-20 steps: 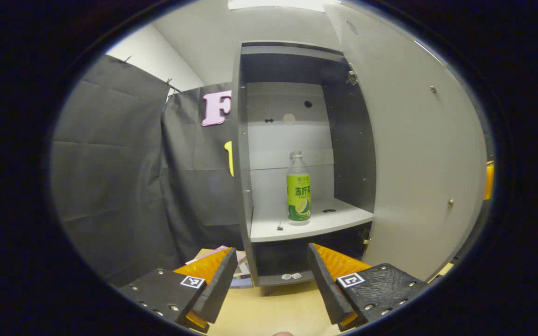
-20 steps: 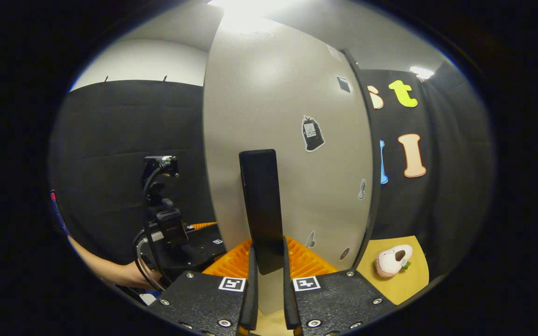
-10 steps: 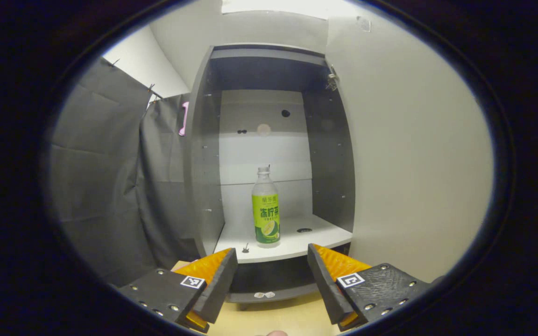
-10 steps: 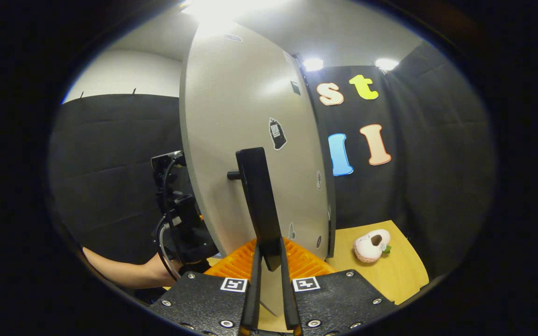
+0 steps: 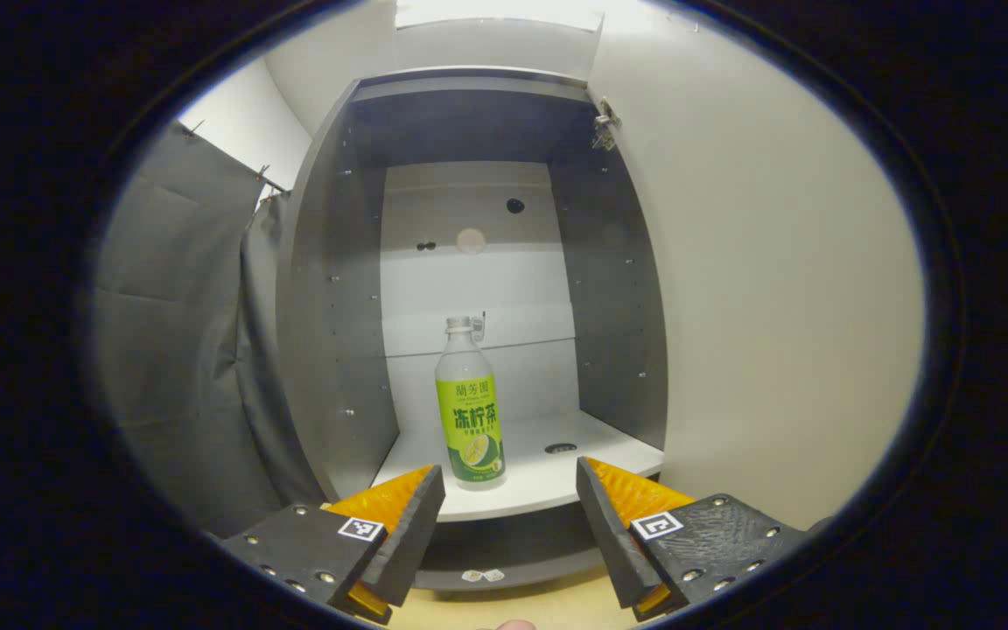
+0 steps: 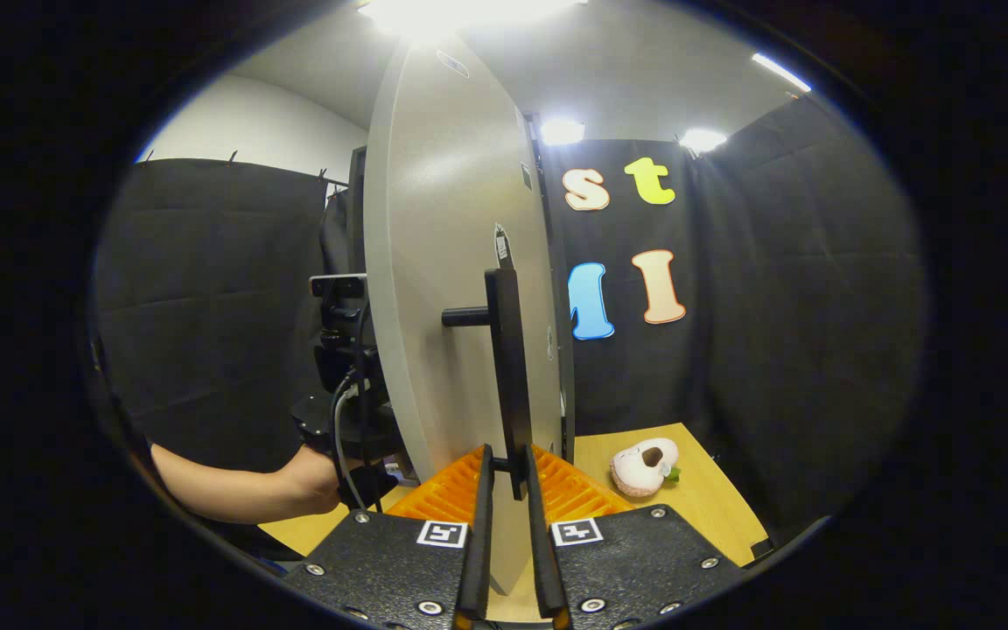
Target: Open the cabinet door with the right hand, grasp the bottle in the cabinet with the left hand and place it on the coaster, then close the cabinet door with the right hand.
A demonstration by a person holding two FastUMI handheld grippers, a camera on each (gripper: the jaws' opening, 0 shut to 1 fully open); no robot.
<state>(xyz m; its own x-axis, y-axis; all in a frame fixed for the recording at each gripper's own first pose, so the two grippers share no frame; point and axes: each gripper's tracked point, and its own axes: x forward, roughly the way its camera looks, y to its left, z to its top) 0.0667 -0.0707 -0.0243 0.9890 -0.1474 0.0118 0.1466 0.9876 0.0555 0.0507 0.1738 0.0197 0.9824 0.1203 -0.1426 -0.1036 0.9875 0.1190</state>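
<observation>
In the left gripper view a clear bottle (image 5: pixel 469 411) with a green label stands upright on the white shelf (image 5: pixel 530 486) of the grey cabinet (image 5: pixel 333 289). My left gripper (image 5: pixel 511 516) is open just in front of the shelf, level with the bottle's base, touching nothing. The cabinet door (image 5: pixel 766 289) stands swung open at the right. In the right gripper view my right gripper (image 6: pixel 504 490) is shut on the door's dark vertical handle (image 6: pixel 508 367), with the door (image 6: pixel 447 280) seen nearly edge-on. The left gripper (image 6: pixel 351 376) and a forearm (image 6: pixel 224 481) appear beyond the door's left side.
A pale plush toy (image 6: pixel 642 464) lies on the wooden tabletop (image 6: pixel 688 507) right of the door. Black cloth walls (image 6: pixel 206 297) close in the booth on the sides. A dark lower compartment (image 5: pixel 504 547) sits under the shelf.
The right gripper has pulled the door further open, now almost edge-on. The left gripper has moved closer to the cabinet opening; the bottle looms larger and nearer its fingers.
</observation>
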